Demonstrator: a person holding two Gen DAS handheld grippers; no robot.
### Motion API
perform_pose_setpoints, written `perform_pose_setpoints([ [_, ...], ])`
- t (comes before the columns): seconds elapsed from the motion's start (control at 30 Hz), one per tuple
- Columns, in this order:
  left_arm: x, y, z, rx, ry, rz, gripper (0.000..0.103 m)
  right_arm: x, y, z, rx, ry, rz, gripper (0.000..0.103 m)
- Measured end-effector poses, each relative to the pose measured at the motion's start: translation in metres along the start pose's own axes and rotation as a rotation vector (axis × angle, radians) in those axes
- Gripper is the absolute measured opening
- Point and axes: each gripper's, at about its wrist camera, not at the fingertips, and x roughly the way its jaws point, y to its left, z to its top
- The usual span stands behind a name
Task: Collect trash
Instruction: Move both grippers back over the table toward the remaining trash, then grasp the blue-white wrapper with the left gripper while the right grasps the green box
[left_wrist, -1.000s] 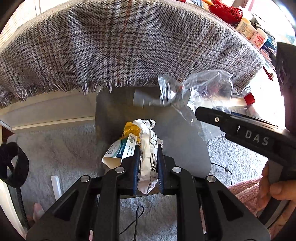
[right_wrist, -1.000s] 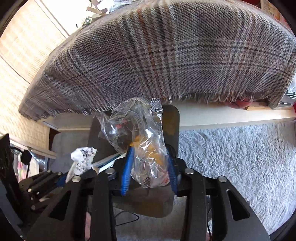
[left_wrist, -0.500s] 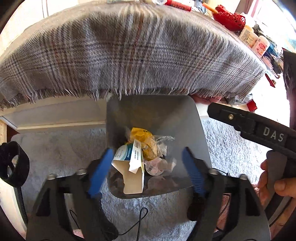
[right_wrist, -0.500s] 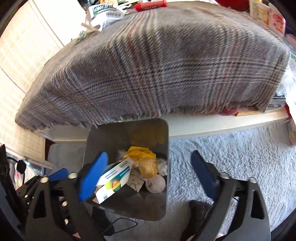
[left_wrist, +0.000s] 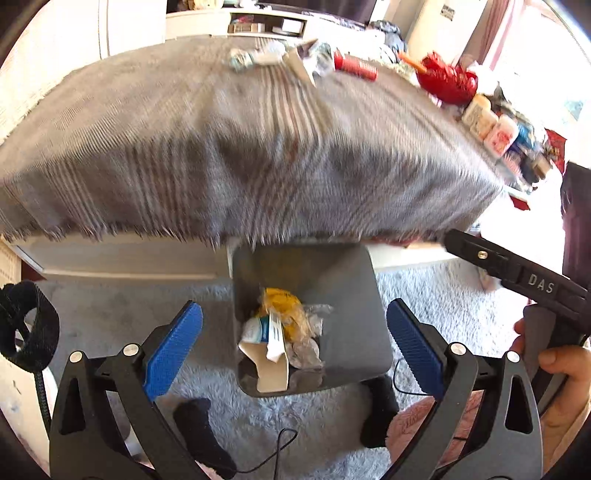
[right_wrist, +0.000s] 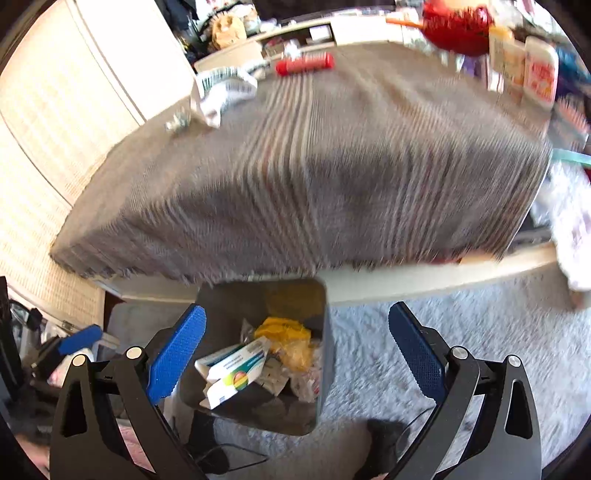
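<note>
A grey metal bin (left_wrist: 354, 325) (right_wrist: 321, 369) stands on the carpet below the table edge. It holds a white medicine box (right_wrist: 231, 373) (left_wrist: 267, 365), yellow wrapping (left_wrist: 280, 306) (right_wrist: 284, 332) and clear plastic. My left gripper (left_wrist: 295, 339) is open and empty above the bin. My right gripper (right_wrist: 297, 343) is open and empty above it too. On the plaid-covered table (left_wrist: 258, 155) (right_wrist: 314, 177) lie crumpled white paper (right_wrist: 221, 92) (left_wrist: 258, 57) and a red tube (right_wrist: 304, 64) (left_wrist: 356, 68).
A red mesh item (left_wrist: 447, 79) and several bottles (left_wrist: 491, 125) stand at the table's right end. Grey shaggy carpet (right_wrist: 406, 350) covers the floor. Thin black cables (left_wrist: 277, 443) lie in front of the bin. A white shelf edge runs under the tablecloth fringe.
Both grippers opened and dropped their trash, the paper wad and the clear plastic bag, into the bin. Both have since risen and tilted up, bringing the tabletop into view.
</note>
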Motion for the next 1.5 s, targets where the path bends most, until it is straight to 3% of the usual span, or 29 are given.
perform_pose_setpoints([
  [0.27,-0.016,0.015,0.058,-0.01,-0.061,0.025,0.095,-0.023,-0.001,0.059,-0.023,-0.067,-0.026,0.1],
  [0.4,-0.023,0.021,0.093,0.019,-0.107,0.079,0.095,-0.026,0.01,0.096,-0.06,-0.098,-0.054,0.1],
  [0.77,-0.002,0.043,0.178,0.034,-0.179,0.167,0.095,0.02,0.045,0.177,-0.064,-0.091,-0.036,0.098],
  [0.83,0.007,0.046,0.193,0.039,-0.176,0.176,0.095,0.032,0.053,0.187,-0.059,-0.077,-0.024,0.085],
  [1.07,0.035,0.056,0.223,0.064,-0.172,0.194,0.094,0.076,0.077,0.214,-0.014,-0.042,0.052,0.076],
  [1.13,0.043,0.057,0.23,0.072,-0.174,0.184,0.091,0.089,0.083,0.219,-0.015,-0.025,0.054,0.065],
  [1.4,0.075,0.063,0.242,0.099,-0.152,0.195,0.081,0.139,0.1,0.23,-0.001,0.025,0.088,0.051],
  [1.5,0.086,0.068,0.245,0.092,-0.14,0.187,0.08,0.148,0.104,0.233,-0.007,0.03,0.114,0.037],
])
